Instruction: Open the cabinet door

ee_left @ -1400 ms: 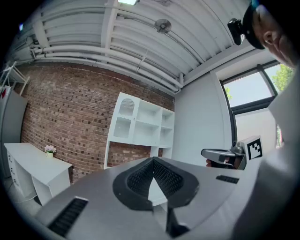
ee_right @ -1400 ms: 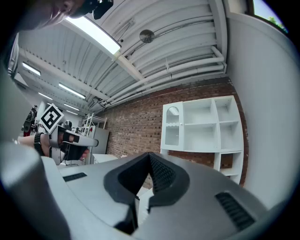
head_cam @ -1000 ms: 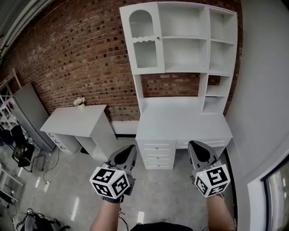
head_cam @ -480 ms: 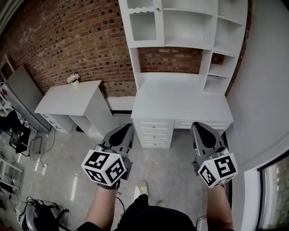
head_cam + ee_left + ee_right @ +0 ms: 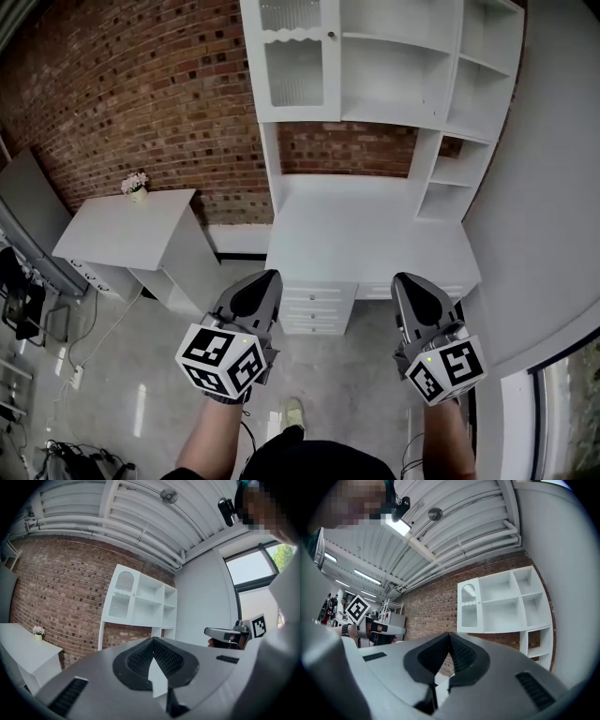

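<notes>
Claws, two: left claw (image 5: 267,275), right claw (image 5: 405,278), closed; one cabinet door (image 5: 292,66), seemingly shut.

Red brick wall (image 5: 141,94), pale grey floor (image 5: 131,375), white side table (image 5: 122,234), plain white wall (image 5: 553,169), ceiling strip light (image 5: 399,526)

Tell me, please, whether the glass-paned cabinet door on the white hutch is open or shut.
Shut: the cabinet door lies flush with the hutch front, no gap showing.
</notes>
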